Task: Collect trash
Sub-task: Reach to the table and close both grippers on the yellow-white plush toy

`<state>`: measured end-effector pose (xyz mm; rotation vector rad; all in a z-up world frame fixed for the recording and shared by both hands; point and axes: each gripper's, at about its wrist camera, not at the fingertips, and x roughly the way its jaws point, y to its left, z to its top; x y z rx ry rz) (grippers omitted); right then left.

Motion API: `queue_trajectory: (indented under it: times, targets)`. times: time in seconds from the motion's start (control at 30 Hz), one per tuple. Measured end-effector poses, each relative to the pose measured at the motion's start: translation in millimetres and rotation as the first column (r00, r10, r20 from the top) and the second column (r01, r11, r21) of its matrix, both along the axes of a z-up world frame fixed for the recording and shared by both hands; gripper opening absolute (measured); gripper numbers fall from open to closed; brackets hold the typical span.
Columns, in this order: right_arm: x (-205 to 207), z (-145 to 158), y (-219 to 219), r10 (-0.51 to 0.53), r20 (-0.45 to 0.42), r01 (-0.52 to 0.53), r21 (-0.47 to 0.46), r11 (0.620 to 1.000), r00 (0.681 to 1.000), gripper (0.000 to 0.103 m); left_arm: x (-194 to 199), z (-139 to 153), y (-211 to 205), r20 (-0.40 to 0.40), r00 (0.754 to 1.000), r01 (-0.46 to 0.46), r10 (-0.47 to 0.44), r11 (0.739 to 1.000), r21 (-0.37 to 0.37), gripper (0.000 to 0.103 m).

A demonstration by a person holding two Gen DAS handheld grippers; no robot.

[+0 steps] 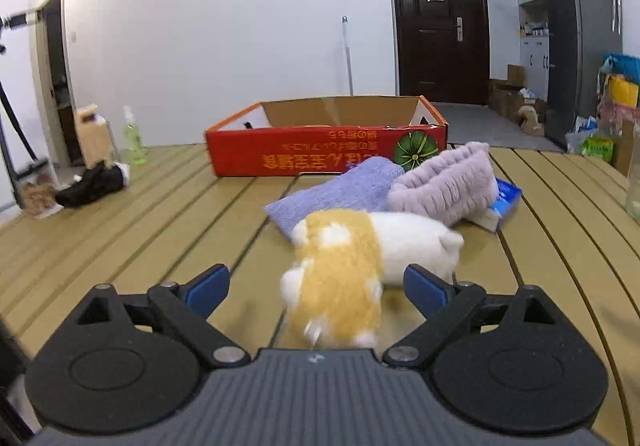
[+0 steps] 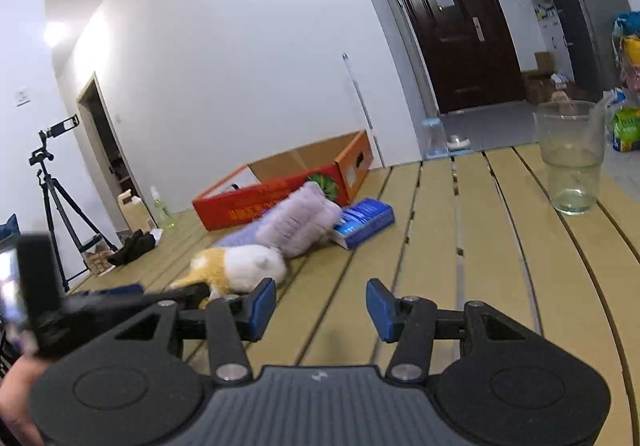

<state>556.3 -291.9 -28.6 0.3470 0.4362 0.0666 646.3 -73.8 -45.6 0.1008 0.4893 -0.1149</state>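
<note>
Blurred plush toy (image 1: 340, 270), perhaps unheld; glass (image 2: 572, 158) right-view only

Left gripper (image 1: 316, 286): black linkage arms, silver pivot screws, blue pads on the fingers (image 1: 210, 288), two round black discs flanking a grey ribbed housing with a small pale logo. Right gripper (image 2: 321, 306): same build, with matching blue-padded fingers (image 2: 382, 310).

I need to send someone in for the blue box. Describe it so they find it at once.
Start at the red cardboard box at the far edge of the slatted table. In front of it lies a fluffy lilac cloth; the blue box lies flat, tucked partly beneath that cloth's right side. It is the only hard-edged, glossy blue thing among soft fabrics and a plush toy.
</note>
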Motion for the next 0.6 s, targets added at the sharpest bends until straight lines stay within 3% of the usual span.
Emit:
queue_trajectory:
  times: [0.07,0.2,0.23,0.3,0.37,0.4,0.43,0.47,0.5,0.6]
  targets:
    - [-0.4,1.4,-0.3,-0.002,0.001,0.002,-0.022,1.000,1.000,0.050,9.1,-5.1,2.1,-0.050,0.999,0.017,-0.018,0.999,-0.035,0.049]
    - [-3.1,-3.0,0.9,0.008,-0.003,-0.008,-0.023,1.000,1.000,0.050,-12.2,-5.5,8.8,-0.055,0.996,0.062,-0.065,0.996,-0.057,0.042]
    - [-3.2,-3.1,1.6,0.016,-0.005,-0.017,-0.027,1.000,1.000,0.050,-23.3,-2.9,11.9,-0.063,0.993,0.098,-0.103,0.992,-0.078,0.041]
    - [-3.4,-1.7,5.2,0.044,-0.001,-0.044,-0.044,0.998,0.999,0.050,-53.8,1.2,19.3,-0.082,0.960,0.250,-0.267,0.952,-0.180,0.041]
    - [-4.3,-2.0,9.7,0.077,0.000,-0.076,-0.064,0.995,0.997,0.050,-78.0,-0.5,21.0,-0.092,0.900,0.402,-0.427,0.891,-0.212,0.044]
    - [-5.5,-2.4,12.1,0.089,-0.003,-0.089,-0.072,0.993,0.996,0.051,-88.4,-2.5,19.8,-0.080,0.890,0.430,-0.449,0.885,-0.179,0.050]
    - [-4.1,-4.2,15.2,0.105,-0.017,-0.106,-0.081,0.991,0.994,0.052,-95.8,-4.3,19.4,-0.051,0.897,0.429,-0.439,0.893,-0.136,0.056]
    - [-2.7,-6.8,18.5,0.122,-0.032,-0.124,-0.085,0.989,0.992,0.052,-101.0,-7.7,20.1,-0.015,0.917,0.396,-0.399,0.914,-0.081,0.073]
    - [-2.4,-9.0,21.9,0.139,-0.044,-0.142,-0.082,0.986,0.989,0.052,-102.2,-10.2,22.8,-0.002,0.933,0.359,-0.360,0.932,-0.053,0.083]
    - [-0.3,-16.7,34.8,0.241,-0.078,-0.248,-0.101,0.963,0.967,0.058,-104.4,-14.3,41.1,-0.023,0.958,0.282,-0.287,0.952,-0.116,0.088]
